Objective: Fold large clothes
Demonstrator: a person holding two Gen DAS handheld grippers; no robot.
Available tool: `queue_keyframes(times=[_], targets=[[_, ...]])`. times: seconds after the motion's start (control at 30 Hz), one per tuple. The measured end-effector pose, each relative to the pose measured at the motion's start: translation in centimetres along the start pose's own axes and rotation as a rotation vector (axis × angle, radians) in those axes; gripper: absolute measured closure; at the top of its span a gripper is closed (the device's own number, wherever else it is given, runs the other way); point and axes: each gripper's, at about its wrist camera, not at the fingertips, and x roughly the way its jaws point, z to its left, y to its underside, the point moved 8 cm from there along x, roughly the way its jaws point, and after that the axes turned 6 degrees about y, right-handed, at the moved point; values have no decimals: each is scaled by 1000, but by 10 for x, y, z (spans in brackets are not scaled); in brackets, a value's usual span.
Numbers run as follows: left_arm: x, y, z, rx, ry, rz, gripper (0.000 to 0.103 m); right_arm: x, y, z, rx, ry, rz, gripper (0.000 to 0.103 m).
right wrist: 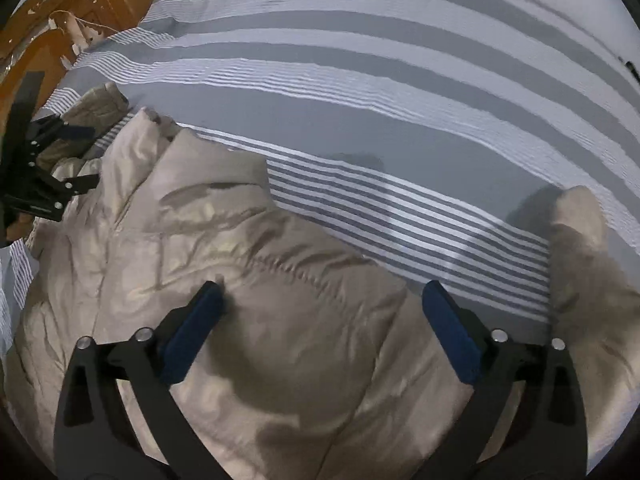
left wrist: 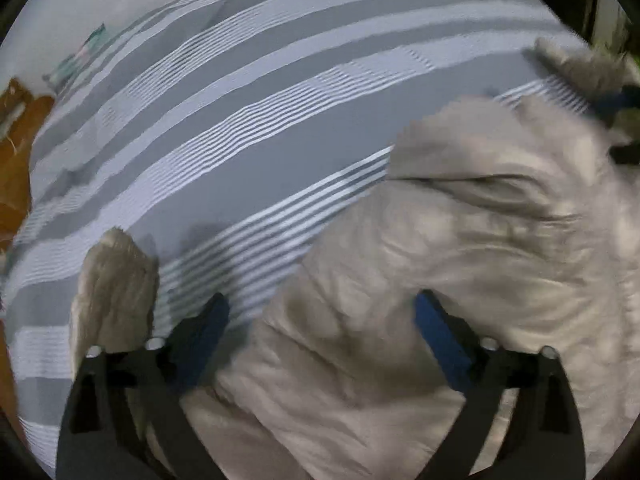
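A beige puffer jacket (left wrist: 440, 280) lies rumpled on a bed with a grey-and-white striped cover (left wrist: 248, 128). My left gripper (left wrist: 320, 300) is open over the jacket's edge, and nothing is between its blue pads. One sleeve (left wrist: 116, 292) lies apart to its left. In the right wrist view the jacket (right wrist: 240, 280) fills the lower left, and my right gripper (right wrist: 323, 287) hovers open above it, holding nothing. A second sleeve (right wrist: 580, 264) lies to the right. The left gripper (right wrist: 86, 158) shows at the left edge, open by the collar end.
Orange-brown wooden furniture (right wrist: 80, 0) with peeling patches borders the bed, and also shows as the wood (left wrist: 16, 152). A small greenish object (left wrist: 80, 60) rests at the cover's far edge by a pale wall. The striped cover (right wrist: 400, 100) stretches away beyond the jacket.
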Motion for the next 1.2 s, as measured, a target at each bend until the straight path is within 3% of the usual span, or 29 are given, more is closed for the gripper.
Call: queue_keyframes(times=[0.1,0.2,0.23,0.27,0.3,0.33,0.37,0.43,0.57,0.63,0.7,0.73,0.77,0.8,0.83,0.9,0.93,1.03,1.1,1.17,1.2], targets=[[30,12,3,-72,95,56,3,17,3,2,25,-30,26,7],[32,18,1,-83,95,23,10,31,12,19,-16,-37,37,28],[30,18,-3,-78,120,12,28,30,14,23,-28,-18,23,34],[27,18,-7,-79,122,0,50,27,15,23,-22,6,9,47],[22,19,-9,-77,95,-16,62,25,16,21,8,24,0,59],[16,23,-12,-55,6,-34,96,22,18,21,30,24,-8,66],[14,27,-13,-36,-73,-32,103,16,19,20,41,49,-28,76],[7,34,-20,-30,-135,-49,103,0,23,22,47,102,-77,81],[-23,47,-23,-124,-82,-124,103,-47,30,30,64,195,-234,84],[-50,48,-28,-127,-108,-198,103,-89,33,40,75,232,-360,85],[-72,49,-25,-142,-176,-267,103,-123,34,52,39,343,-479,84],[-70,49,-25,-142,-182,-259,103,-131,38,59,-2,437,-525,84],[-63,50,-22,-141,-193,-235,103,-116,39,58,-22,499,-473,83],[-55,51,-15,-154,-220,-204,103,-91,40,50,-12,502,-397,79],[-51,54,-12,-163,-228,-186,103,-75,41,44,10,493,-355,75],[-45,62,-2,-188,-239,-137,101,-20,50,24,49,457,-148,66],[-48,65,1,-198,-255,-132,100,-8,47,20,67,427,-121,65],[-60,81,10,-215,-261,-123,99,-14,42,16,126,413,-128,48],[-59,91,12,-230,-195,-101,91,-47,44,21,158,379,-177,38],[-63,98,7,-234,-149,-108,59,-74,58,31,152,374,-186,30],[-66,100,4,-230,-141,-123,54,-84,67,31,146,381,-169,30]])
